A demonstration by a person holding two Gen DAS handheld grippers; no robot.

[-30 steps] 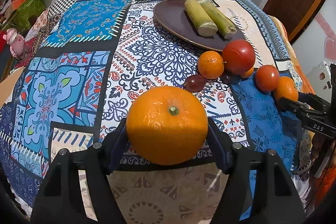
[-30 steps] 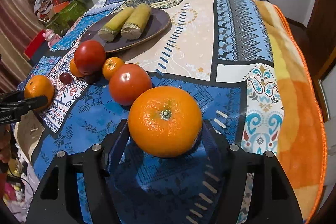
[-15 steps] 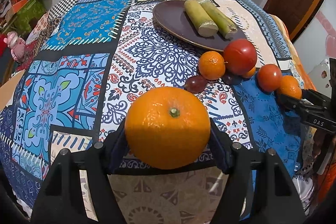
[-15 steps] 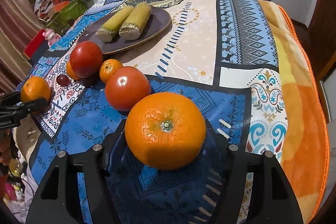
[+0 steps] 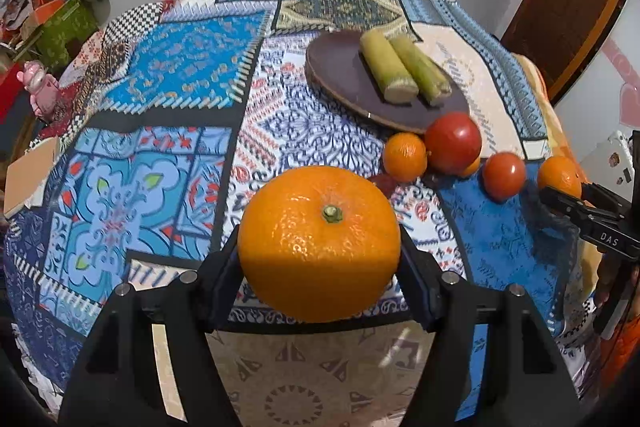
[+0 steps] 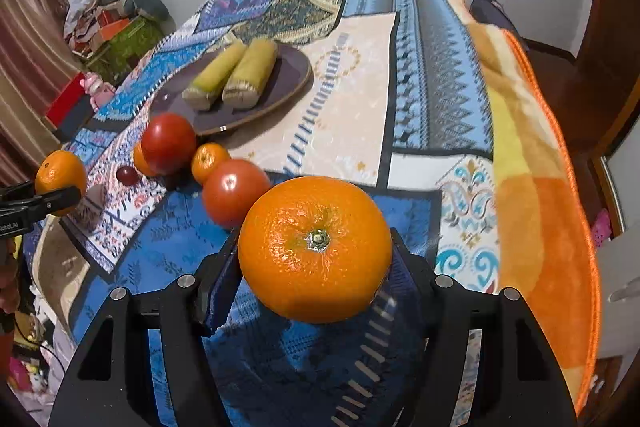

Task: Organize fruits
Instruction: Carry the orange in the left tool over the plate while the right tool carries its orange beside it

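Two large oranges, one gripped in each tool; two tomatoes on the cloth.

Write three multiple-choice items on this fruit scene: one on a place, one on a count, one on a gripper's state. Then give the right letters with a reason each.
1. Where do the two sugarcane pieces lie?
A. on the dark plate
B. on the bare cloth
C. in a gripper

2. How many red tomatoes are in view?
A. one
B. two
C. four

3. What is the left gripper doing?
A. hanging open
B. shut on nothing
C. shut on a large orange

Answers:
1. A, both pieces rest side by side on the plate.
2. B, a larger tomato sits beside the plate and a smaller tomato nearer the right gripper.
3. C, its fingers press both sides of the orange.
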